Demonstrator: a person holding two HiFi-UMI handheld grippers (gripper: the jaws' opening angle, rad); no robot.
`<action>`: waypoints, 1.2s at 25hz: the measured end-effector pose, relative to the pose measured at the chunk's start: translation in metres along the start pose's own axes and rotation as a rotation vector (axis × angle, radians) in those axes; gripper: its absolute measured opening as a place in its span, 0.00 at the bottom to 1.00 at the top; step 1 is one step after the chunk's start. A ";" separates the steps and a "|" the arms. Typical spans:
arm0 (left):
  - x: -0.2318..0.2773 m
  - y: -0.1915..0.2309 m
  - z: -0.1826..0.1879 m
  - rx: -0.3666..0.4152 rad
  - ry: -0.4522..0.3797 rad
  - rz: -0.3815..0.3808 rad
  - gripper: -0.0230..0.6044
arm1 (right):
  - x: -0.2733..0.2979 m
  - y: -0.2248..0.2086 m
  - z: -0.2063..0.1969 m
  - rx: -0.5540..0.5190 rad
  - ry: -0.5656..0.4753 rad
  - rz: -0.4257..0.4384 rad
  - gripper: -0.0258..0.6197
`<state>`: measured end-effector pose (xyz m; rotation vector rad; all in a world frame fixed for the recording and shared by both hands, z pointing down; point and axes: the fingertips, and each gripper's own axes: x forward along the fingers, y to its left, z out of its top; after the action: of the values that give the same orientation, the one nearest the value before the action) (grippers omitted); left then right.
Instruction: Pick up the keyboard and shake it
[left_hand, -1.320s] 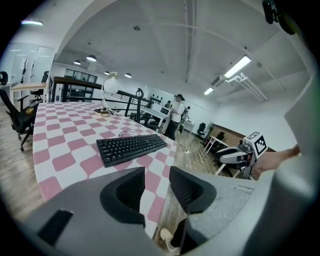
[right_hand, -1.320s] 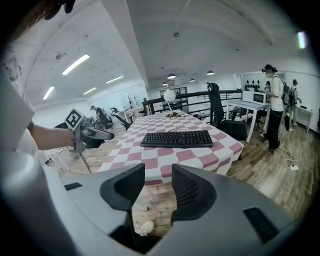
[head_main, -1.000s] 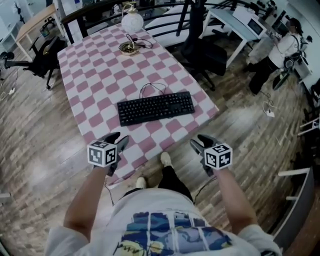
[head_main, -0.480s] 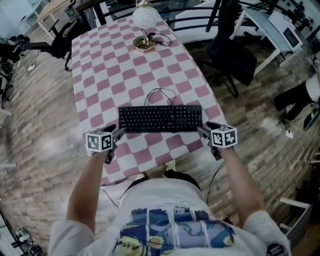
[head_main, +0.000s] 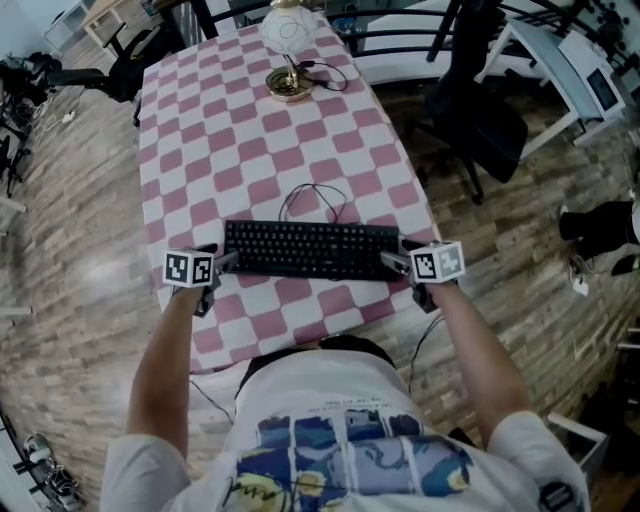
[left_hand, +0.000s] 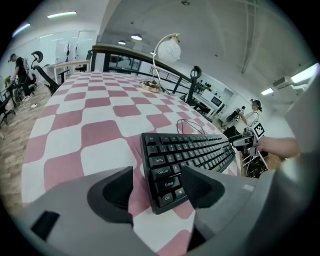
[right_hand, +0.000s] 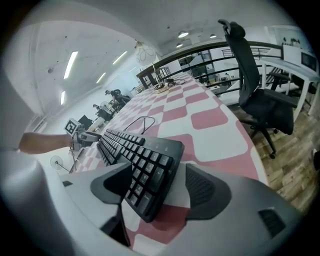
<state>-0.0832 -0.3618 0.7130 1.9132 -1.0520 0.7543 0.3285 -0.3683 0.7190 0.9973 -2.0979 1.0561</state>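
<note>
A black keyboard (head_main: 310, 250) lies flat across the near part of the pink-and-white checked table (head_main: 200, 150), and its cable (head_main: 315, 200) loops behind it. My left gripper (head_main: 225, 262) is at the keyboard's left end and my right gripper (head_main: 392, 262) at its right end. In the left gripper view the left gripper (left_hand: 159, 187) straddles the keyboard's (left_hand: 190, 155) corner with a gap beside it. The right gripper (right_hand: 159, 187) likewise has the keyboard's (right_hand: 140, 155) end between its jaws, unpressed. Both pairs of jaws have just been opening.
A globe lamp (head_main: 285, 30) on a brass base (head_main: 288, 85) stands at the table's far end. A black office chair (head_main: 480, 110) sits right of the table, with a white desk (head_main: 560, 50) beyond it. The table's near edge is just under my hands.
Both grippers have come forward and down from the table's near edge to the keyboard's two ends. Their jaws stand wider than before, and the keyboard has stayed flat on the table.
</note>
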 end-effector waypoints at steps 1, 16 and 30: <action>0.004 0.001 0.000 -0.007 0.010 -0.006 0.50 | 0.002 0.000 0.000 0.001 0.013 0.009 0.56; 0.027 -0.007 0.002 -0.064 0.084 -0.079 0.52 | 0.024 0.006 -0.002 -0.021 0.118 0.015 0.53; -0.009 -0.013 0.038 -0.033 -0.100 -0.008 0.48 | -0.016 0.025 0.043 -0.245 -0.070 -0.084 0.45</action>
<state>-0.0719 -0.3863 0.6824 1.9426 -1.1098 0.6387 0.3100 -0.3889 0.6742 1.0020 -2.1586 0.7117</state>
